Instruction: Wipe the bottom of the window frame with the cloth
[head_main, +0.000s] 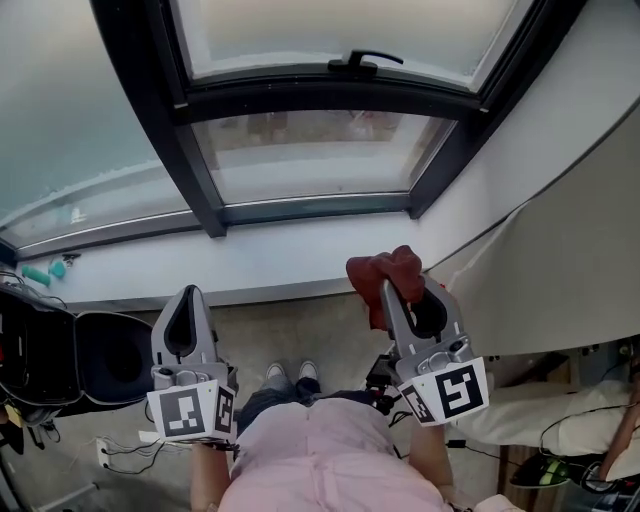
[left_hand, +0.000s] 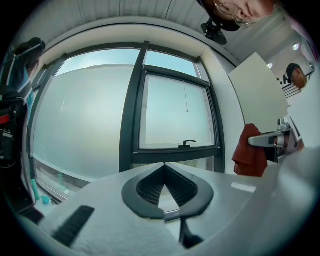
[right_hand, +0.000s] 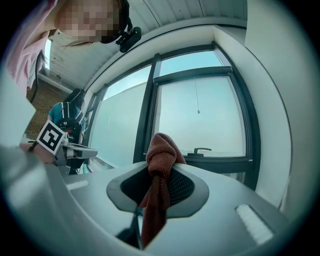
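My right tongs (head_main: 408, 298) pinch the red cloth (head_main: 385, 265) bunched at their tips, ready for the window frame (head_main: 300, 208) bottom ahead; my left tongs (head_main: 190, 296), alongside, sit closed and empty.

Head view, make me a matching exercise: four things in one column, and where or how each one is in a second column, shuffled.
1. cloth
2. left gripper
3. window handle
4. teal objects

A. on the windowsill, far left
B. on the dark frame crossbar
C. fingers together, nothing between them
D. clamped in the right gripper

Pairs: 1-D, 2-C, 3-B, 4-A
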